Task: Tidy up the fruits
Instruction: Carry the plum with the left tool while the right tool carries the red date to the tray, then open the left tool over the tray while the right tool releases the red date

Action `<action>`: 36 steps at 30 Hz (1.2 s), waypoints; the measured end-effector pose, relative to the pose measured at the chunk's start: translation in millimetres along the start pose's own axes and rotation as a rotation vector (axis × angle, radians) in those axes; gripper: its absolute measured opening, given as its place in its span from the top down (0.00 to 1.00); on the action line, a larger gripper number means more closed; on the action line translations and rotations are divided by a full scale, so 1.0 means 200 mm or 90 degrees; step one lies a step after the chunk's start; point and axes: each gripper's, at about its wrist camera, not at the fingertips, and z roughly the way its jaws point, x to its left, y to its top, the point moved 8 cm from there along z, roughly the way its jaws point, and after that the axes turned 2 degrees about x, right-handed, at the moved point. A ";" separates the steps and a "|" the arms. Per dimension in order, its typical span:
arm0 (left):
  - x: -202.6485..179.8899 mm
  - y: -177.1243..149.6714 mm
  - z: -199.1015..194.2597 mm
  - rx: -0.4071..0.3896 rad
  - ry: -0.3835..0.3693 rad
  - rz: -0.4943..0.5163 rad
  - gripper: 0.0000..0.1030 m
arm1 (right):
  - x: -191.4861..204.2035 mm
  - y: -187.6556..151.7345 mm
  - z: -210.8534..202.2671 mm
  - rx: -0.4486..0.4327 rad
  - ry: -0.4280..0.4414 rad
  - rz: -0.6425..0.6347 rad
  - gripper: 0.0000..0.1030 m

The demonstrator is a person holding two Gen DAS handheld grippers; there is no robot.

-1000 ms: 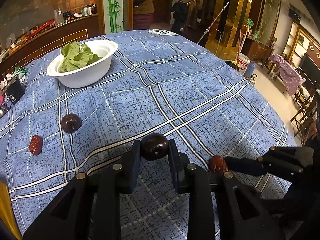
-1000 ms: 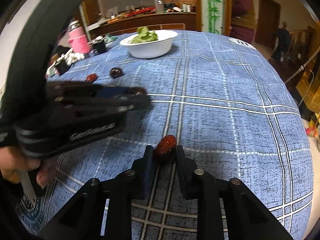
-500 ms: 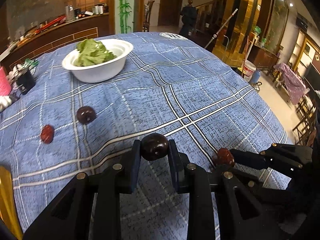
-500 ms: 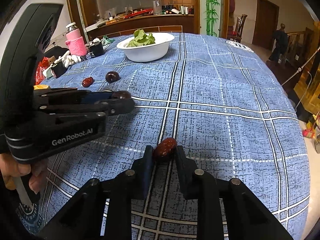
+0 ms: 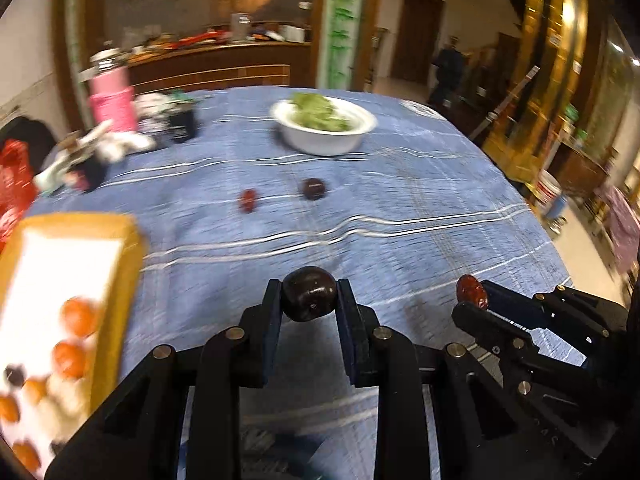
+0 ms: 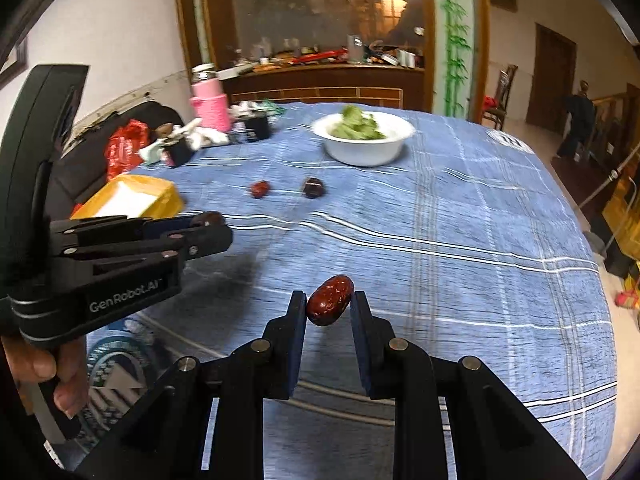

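While clamped between the left gripper's (image 5: 308, 295) fingers, dark round fruit (image 5: 308, 294) hung above the blue checked tablecloth (image 5: 400, 200). Red date (image 6: 330, 299) pinched likewise in the right gripper (image 6: 329, 305), also off the cloth. Farther out, lying near each other on the cloth: a second date (image 6: 260, 189) and second dark fruit (image 6: 313, 187). Beyond those, white bowl (image 6: 364, 152) of greens. Off left, yellow tray (image 5: 116, 280) holding orange fruits (image 5: 78, 316), blurred.

bare cloth (image 6: 460, 216) ahead | left: yellow tray (image 5: 120, 280) | far: bowl (image 6: 362, 152)
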 end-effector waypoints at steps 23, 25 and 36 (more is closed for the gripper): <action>0.64 -0.29 -0.41 -0.034 0.108 -0.144 0.77 | 0.81 0.06 -0.03 -0.023 0.101 -0.097 0.78; 0.72 -0.32 -0.46 -0.038 0.124 -0.164 0.77 | 0.89 0.09 -0.02 -0.027 0.116 -0.109 0.78; 1.11 -0.48 -0.57 -0.036 0.199 -0.250 0.77 | 1.37 0.16 0.09 -0.017 0.196 -0.175 0.79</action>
